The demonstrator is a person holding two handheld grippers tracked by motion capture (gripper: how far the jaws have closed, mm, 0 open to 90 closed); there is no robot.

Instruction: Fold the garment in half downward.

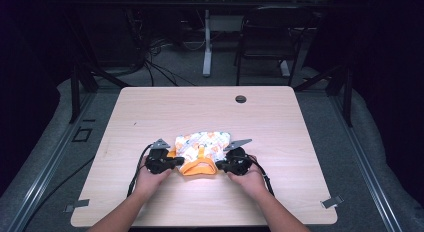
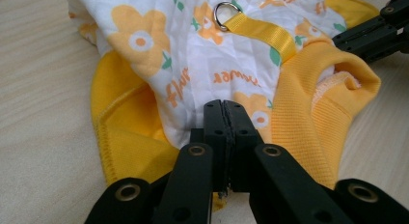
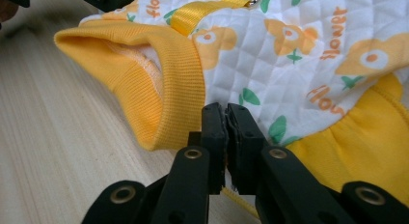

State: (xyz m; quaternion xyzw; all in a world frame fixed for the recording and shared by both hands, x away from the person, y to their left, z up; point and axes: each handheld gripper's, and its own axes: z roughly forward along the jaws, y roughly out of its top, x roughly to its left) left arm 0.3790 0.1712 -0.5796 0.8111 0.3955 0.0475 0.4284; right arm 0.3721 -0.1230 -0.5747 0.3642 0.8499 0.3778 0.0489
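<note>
garment: small flowered jacket with yellow trim lies near the table's front middle.
your left gripper: jaws pinched on its edge.
your right gripper: clamped on its opposite side.

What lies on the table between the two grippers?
A small quilted white garment with orange flowers and yellow ribbed trim, seen in the high view, between left gripper and right gripper.

A small garment lies on the table, a little nearer than its middle. The left gripper sits at the garment's left edge and the right gripper at its right edge, each held by a hand coming in from the near side. A chair stands beyond the table's far edge.
</note>
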